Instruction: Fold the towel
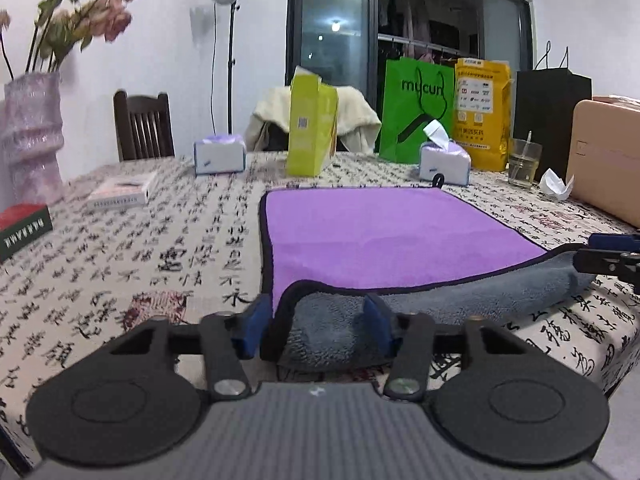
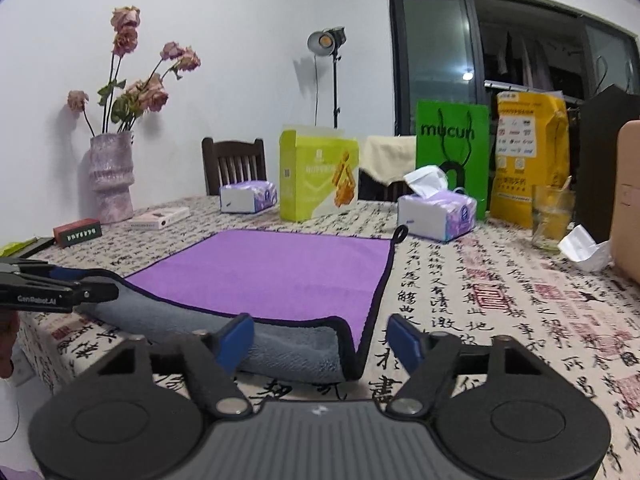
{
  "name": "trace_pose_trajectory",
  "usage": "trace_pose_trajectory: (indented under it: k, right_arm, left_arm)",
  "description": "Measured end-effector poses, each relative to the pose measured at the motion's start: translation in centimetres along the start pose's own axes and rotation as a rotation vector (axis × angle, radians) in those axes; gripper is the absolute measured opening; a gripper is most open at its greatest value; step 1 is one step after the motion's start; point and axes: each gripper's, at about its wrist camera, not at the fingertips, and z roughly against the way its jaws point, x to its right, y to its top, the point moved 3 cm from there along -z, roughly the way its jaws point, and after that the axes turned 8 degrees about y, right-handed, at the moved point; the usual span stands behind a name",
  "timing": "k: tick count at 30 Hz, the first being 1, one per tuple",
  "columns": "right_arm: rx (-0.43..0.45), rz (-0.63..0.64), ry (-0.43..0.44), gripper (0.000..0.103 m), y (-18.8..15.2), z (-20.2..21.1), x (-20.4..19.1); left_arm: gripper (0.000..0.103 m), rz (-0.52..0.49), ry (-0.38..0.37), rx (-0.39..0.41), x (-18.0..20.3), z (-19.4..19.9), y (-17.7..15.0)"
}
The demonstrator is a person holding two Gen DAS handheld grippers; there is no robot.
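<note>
A purple towel (image 1: 384, 236) with a grey underside and dark trim lies flat on the patterned tablecloth; it also shows in the right wrist view (image 2: 276, 272). Its near edge is rolled up, grey side showing. My left gripper (image 1: 318, 314) is open, its blue pads either side of the towel's raised near-left corner. My right gripper (image 2: 322, 338) is open around the raised near-right corner (image 2: 340, 344). Each gripper shows at the edge of the other's view: the right one (image 1: 608, 254) and the left one (image 2: 60, 286).
Along the table's far side stand two tissue packs (image 2: 438, 216), a lime box (image 2: 318, 176), a green bag (image 2: 452, 152), a yellow bag (image 2: 530, 160), a glass (image 2: 552, 216) and a tan box (image 1: 604, 152). A vase (image 2: 110, 178) and small boxes (image 2: 78, 234) stand left.
</note>
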Motion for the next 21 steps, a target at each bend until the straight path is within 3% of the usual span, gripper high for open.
trace_pose_trajectory:
  k: [2,6,9,10,12,15,21]
  right_arm:
    - [-0.014,0.000,0.006,0.062,0.1,-0.7,0.2]
    - [-0.061,-0.009,0.015,0.027,0.1,-2.2,0.5]
    - [-0.090,0.001,-0.002,0.014,-0.1,-2.8,0.5]
    - [-0.095,0.001,0.000,0.013,-0.1,-3.0,0.6]
    - [-0.100,-0.010,0.007,0.013,-0.2,-3.1,0.8]
    - [-0.097,-0.021,0.012,0.008,-0.1,-3.1,1.1]
    - [-0.075,-0.021,0.006,0.006,0.6,-3.3,1.3]
  left_arm:
    - [0.042,-0.005,0.002,0.001,-0.1,0.0,-0.1]
    - [0.039,-0.027,0.008,-0.011,0.1,-0.1,0.0]
    - [0.037,-0.018,0.005,-0.022,0.1,-0.2,0.1]
    - [0.034,-0.018,0.007,-0.021,0.0,-0.2,0.1]
    - [0.012,-0.017,0.011,-0.015,0.2,-0.1,0.1]
    - [0.008,-0.017,0.025,-0.005,0.3,0.1,0.1]
    - [0.007,-0.007,0.026,0.005,0.2,-0.2,1.2]
